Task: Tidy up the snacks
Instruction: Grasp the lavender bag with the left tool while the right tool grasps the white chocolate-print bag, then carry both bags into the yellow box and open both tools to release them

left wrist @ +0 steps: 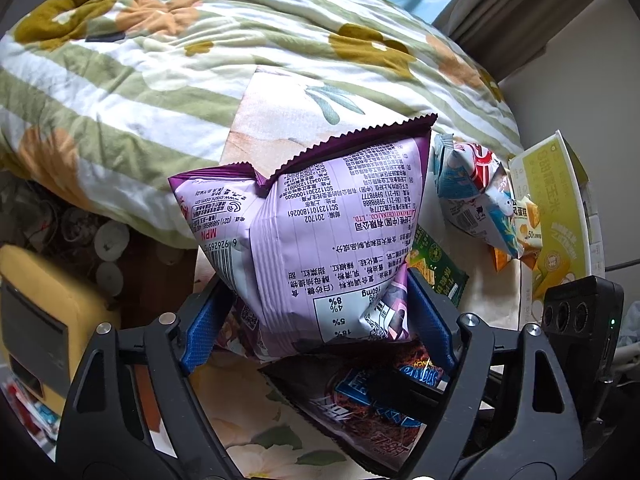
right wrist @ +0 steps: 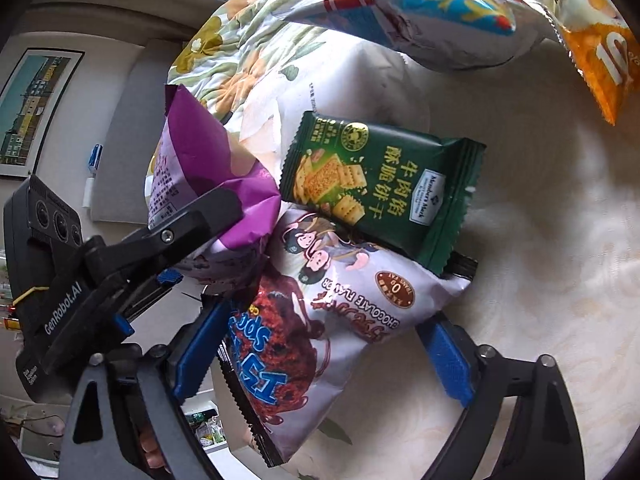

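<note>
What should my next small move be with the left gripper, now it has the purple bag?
Probably lift the purple bag straight up a little before carrying it anywhere. The left gripper is closed on its lower end, and the bag stands right over the chocolate snack bag, which the open right gripper straddles. Lifting should clear both.

1. One purple snack bag (left wrist: 316, 240).
2. One green biscuit packet (right wrist: 380, 188).
3. One chocolate-flavour bag (right wrist: 320, 320).
4. One blue-and-white bag (right wrist: 432, 20).
5. One orange packet (right wrist: 596, 48).
6. One yellow box (left wrist: 556, 208), far right.
</note>
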`<action>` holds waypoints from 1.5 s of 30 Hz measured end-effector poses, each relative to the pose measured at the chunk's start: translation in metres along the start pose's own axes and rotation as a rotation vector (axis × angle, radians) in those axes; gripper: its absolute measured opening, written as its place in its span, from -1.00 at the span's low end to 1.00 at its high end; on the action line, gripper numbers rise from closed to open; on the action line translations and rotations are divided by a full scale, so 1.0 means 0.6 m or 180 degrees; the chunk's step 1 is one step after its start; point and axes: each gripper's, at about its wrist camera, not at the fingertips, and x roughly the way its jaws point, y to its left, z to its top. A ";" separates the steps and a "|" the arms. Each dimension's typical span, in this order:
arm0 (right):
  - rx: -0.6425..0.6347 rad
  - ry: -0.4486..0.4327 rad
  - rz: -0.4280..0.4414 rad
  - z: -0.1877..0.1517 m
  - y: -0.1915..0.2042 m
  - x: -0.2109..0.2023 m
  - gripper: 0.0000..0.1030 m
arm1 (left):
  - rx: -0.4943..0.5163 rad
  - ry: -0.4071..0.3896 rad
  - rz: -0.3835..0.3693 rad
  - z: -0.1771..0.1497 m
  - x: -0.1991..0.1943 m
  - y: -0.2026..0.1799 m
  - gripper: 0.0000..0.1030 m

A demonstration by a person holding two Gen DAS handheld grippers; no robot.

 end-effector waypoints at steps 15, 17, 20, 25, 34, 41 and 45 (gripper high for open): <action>-0.0096 -0.0093 -0.0108 -0.040 -0.005 -0.028 0.19 | 0.0091 -0.0065 -0.0088 -0.009 -0.033 -0.013 0.47; -0.0087 -0.0103 -0.0131 -0.044 -0.008 -0.035 0.19 | 0.0118 -0.0087 -0.0103 -0.012 -0.042 -0.019 0.47; -0.0092 -0.0137 -0.0150 -0.050 -0.004 -0.044 0.19 | 0.0160 -0.0125 -0.0122 -0.017 -0.057 -0.030 0.47; -0.0120 -0.0240 -0.0189 -0.064 -0.004 -0.073 0.19 | 0.0264 -0.0184 -0.0142 -0.023 -0.086 -0.049 0.47; -0.0129 -0.0642 -0.0313 -0.094 -0.001 -0.162 0.19 | 0.0551 -0.0312 -0.0243 -0.024 -0.151 -0.115 0.47; -0.0288 -0.1103 -0.0569 -0.096 -0.005 -0.283 0.19 | 0.0820 -0.0483 -0.0420 -0.012 -0.199 -0.215 0.47; -0.0347 -0.1364 -0.0647 -0.089 -0.025 -0.363 0.19 | 0.0964 -0.0615 -0.0513 -0.007 -0.217 -0.294 0.47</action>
